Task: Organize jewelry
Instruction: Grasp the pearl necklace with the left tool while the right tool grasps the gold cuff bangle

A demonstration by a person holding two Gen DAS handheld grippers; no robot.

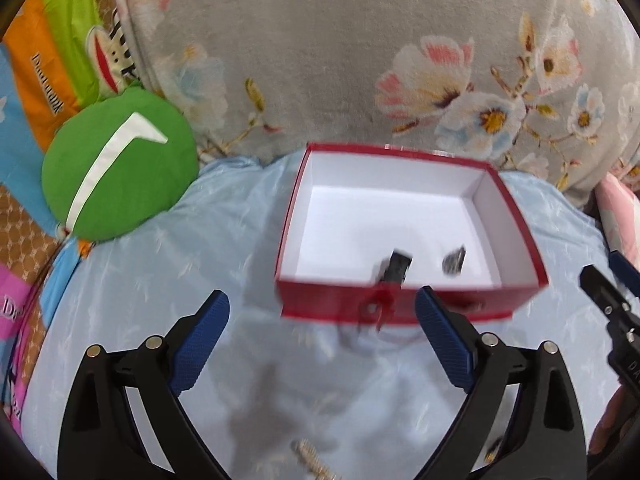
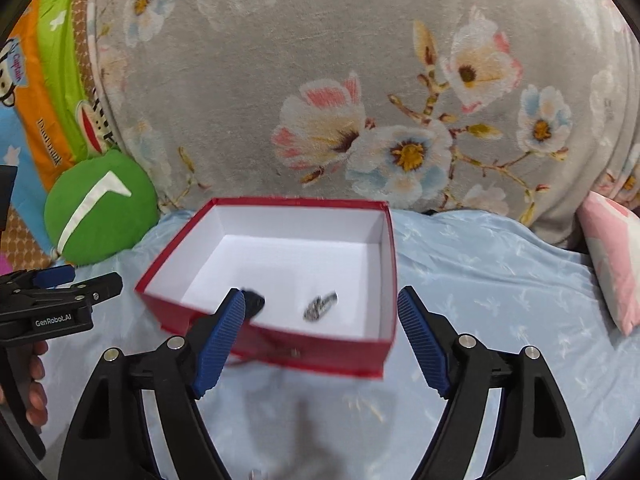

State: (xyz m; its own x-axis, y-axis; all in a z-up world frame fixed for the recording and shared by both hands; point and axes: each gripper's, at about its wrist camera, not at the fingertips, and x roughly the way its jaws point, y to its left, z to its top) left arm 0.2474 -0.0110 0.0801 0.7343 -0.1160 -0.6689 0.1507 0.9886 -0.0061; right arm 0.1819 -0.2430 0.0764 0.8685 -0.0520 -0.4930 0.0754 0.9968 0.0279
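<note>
Jewelry lies inside a shallow red box (image 2: 280, 354) with plain white inner walls and floor: a small dark, blocky piece (image 2: 254, 303) near the front wall and a silvery, sparkling piece (image 2: 320, 307) just to its right, the two apart from each other. Both are blurred, so finer detail cannot be told. The box looks like stiff card, rectangular, open at the top, with a small stud or clasp and a thin red string at the middle of its front wall. It sits on a pale blue sheet (image 2: 500, 280) of smooth, slightly shiny cloth with a faint woven sprig pattern.

Just in front of the box, the left gripper (image 1: 322, 338) has its jaws spread wide with nothing between its ribbed blue pads, only the sheet and the box's front wall beyond. The right gripper (image 2: 322, 340) is likewise released, jaws apart and empty, its left pad overlapping the dark piece in view. A person's fingers (image 2: 36, 384) show around the left gripper's handle.

Behind the box rises a plush grey blanket (image 2: 320, 60) printed with large flowers. A round green cushion (image 1: 120, 164) with a white stripe rests to the left, a pink pillow (image 2: 616, 256) to the right. A small golden piece (image 1: 314, 460), blurred, lies on the sheet near the left gripper.
</note>
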